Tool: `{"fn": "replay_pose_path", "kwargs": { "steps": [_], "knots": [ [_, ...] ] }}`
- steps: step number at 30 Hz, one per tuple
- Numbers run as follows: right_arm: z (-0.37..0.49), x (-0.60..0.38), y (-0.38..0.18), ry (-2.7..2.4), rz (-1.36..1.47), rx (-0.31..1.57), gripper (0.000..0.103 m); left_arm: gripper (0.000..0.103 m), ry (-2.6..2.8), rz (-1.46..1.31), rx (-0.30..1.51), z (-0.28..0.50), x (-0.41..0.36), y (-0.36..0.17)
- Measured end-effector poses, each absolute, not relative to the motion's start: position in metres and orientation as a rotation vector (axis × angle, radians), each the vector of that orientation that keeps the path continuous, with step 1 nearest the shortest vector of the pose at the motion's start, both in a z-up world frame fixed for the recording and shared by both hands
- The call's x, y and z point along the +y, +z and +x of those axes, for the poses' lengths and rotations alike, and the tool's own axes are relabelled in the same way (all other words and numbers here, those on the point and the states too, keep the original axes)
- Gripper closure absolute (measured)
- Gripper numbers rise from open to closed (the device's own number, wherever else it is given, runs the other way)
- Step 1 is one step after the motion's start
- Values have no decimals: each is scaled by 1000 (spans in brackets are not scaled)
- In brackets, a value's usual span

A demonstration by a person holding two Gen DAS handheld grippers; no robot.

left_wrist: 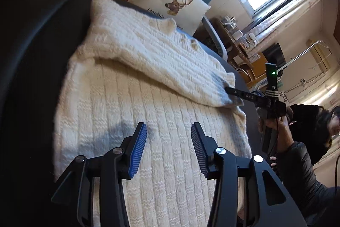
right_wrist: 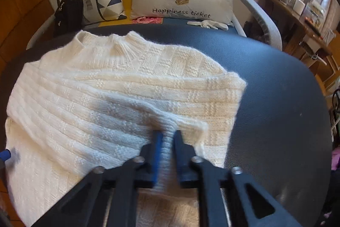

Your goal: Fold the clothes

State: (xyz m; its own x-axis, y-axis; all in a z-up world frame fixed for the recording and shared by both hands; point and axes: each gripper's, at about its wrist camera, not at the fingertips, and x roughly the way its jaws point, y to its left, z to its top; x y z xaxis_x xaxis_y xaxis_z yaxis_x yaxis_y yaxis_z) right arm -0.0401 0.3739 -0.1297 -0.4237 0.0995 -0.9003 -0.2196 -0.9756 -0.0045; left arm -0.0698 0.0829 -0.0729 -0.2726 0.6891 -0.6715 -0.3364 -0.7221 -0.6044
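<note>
Sweater [right_wrist: 89, 95], white chunky knit, lies spread on a dark padded tabletop [right_wrist: 276, 82], filling the centre and left of the right wrist view; its collar points to the upper left, toward the cushions. One sleeve [left_wrist: 161, 61] is folded across the body, running from upper left to the right edge in the left wrist view. Judged soft, limp and fairly bulky: it should drape and sag when lifted, not slip much against ribbed pads, and stretch if pulled from one point. Best holds look like the cuff, hem corners or shoulder seams, pinching both layers. Right gripper [right_wrist: 167, 137], bottom centre of its view, points steeply down and is clamped on a bunched ridge of knit at the sleeve end. Left gripper [left_wrist: 169, 135], lower centre of its view, tilts down over the sweater body, jaws partly apart, nothing between them.
</note>
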Motion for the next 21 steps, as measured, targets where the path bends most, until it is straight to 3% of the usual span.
{"fn": "replay_pose_path", "kwargs": {
  "steps": [8, 10, 16, 19, 21],
  "knots": [
    [-49, 363, -65, 2584, -1365, -3, 98, 56, 2073, -1251, -409, -69, 86, -59],
    [-58, 368, -50, 2584, -1313, -18, 98, 52, 2083, -1243, -394, -76, 89, -56],
    [-79, 380, -129, 2415, -1580, 54, 94, 51, 2104, -1269, -420, -89, 91, -62],
    [-64, 377, -111, 2453, -1431, 38, 82, 51, 2097, -1188, -473, -82, 79, -55],
    [-56, 371, -93, 2503, -1337, 16, 82, 51, 2078, -1150, -517, -83, 72, -52]
  ]
}}
